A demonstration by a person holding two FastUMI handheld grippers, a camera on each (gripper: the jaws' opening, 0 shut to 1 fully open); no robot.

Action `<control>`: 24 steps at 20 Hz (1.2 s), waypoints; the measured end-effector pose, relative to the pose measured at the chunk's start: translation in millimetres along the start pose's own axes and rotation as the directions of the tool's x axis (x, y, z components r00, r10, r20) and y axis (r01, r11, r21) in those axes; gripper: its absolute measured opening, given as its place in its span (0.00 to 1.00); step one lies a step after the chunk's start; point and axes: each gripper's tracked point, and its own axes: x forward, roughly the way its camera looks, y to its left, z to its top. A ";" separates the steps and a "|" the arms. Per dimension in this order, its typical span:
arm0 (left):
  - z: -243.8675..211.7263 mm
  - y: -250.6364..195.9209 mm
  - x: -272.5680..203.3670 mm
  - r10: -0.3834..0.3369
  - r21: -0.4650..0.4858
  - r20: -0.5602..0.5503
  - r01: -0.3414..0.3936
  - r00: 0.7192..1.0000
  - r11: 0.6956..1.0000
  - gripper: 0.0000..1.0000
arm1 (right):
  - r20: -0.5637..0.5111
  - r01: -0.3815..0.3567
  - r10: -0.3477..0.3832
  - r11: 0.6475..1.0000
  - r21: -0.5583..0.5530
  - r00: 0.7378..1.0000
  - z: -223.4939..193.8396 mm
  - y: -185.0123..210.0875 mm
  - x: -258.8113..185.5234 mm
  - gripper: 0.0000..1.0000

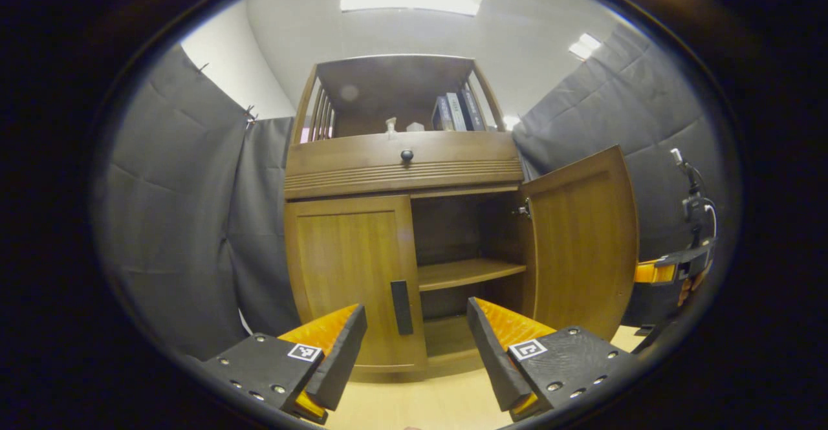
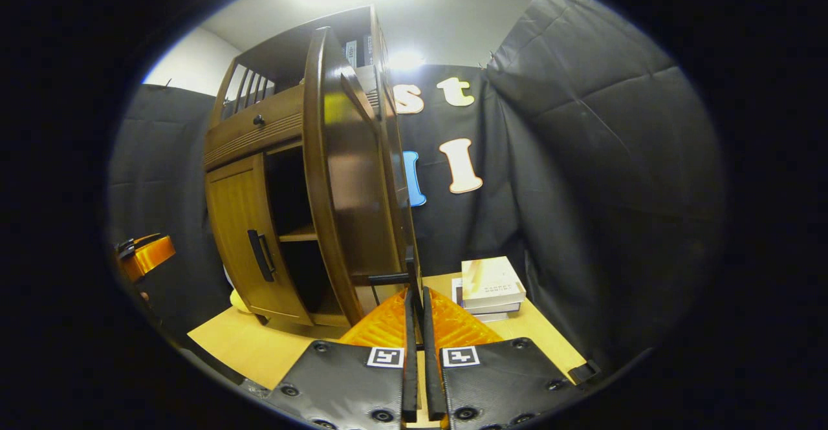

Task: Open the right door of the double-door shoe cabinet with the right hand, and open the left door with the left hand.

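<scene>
In the left gripper view the left gripper (image 1: 417, 339) stood released, its two fingers spread wide at the bottom of the frame and pressing on nothing. Straight ahead between them, a little left of the gap's centre, hung the left door's handle (image 1: 401, 307), a dark bar with its long axis vertical, set at the door's right edge. The left door (image 1: 349, 275) itself lay closed, flat against the shoe cabinet (image 1: 401, 165) in the middle of the frame. To the right, the right door (image 1: 582, 242) stood swung wide, baring the inner shelf (image 1: 469, 273).

In the right gripper view the right gripper (image 2: 417, 326) was clenched, its fingers nearly touching at bottom centre, with the swung door's edge and a dark handle bar (image 2: 388, 279) just above the tips; whether both fingers pinched that bar could not be told.

The left gripper was judged the nearer to the closed door, and the coming move would turn on carrying it forward so the upright handle passed between its fingers.
</scene>
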 end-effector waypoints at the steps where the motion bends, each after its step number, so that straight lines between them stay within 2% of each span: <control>1: -0.8 0.4 1.1 -0.002 -0.003 -0.003 0.002 1.000 1.000 0.91 | 0.007 0.000 -0.001 1.000 0.003 1.000 3.3 0.3 -3.8 0.08; 7: -5.4 3.4 8.2 -0.001 0.007 -0.011 0.001 1.000 1.000 0.91 | 0.061 0.053 -0.051 0.998 -0.041 0.997 22.7 -5.0 -32.8 0.08; 12: -13.1 9.9 23.3 0.003 0.001 -0.022 -0.003 1.000 1.000 0.91 | 0.123 0.147 -0.137 0.986 -0.081 0.983 43.1 -16.4 -71.0 0.99; 13: -14.9 11.0 27.3 0.004 -0.002 -0.024 -0.004 1.000 1.000 0.91 | 0.134 0.168 -0.156 0.982 -0.085 0.979 46.7 -19.1 -78.1 0.94; 15: -20.8 11.5 32.6 0.002 -0.013 -0.036 -0.003 0.999 1.000 0.91 | 0.147 0.198 -0.184 0.977 -0.083 0.972 51.4 -21.8 -91.2 0.93; 24: -35.2 12.9 56.5 0.000 -0.025 -0.065 -0.002 0.998 1.000 0.91 | 0.140 0.334 -0.324 0.941 -0.054 0.936 44.2 -46.3 -136.6 0.94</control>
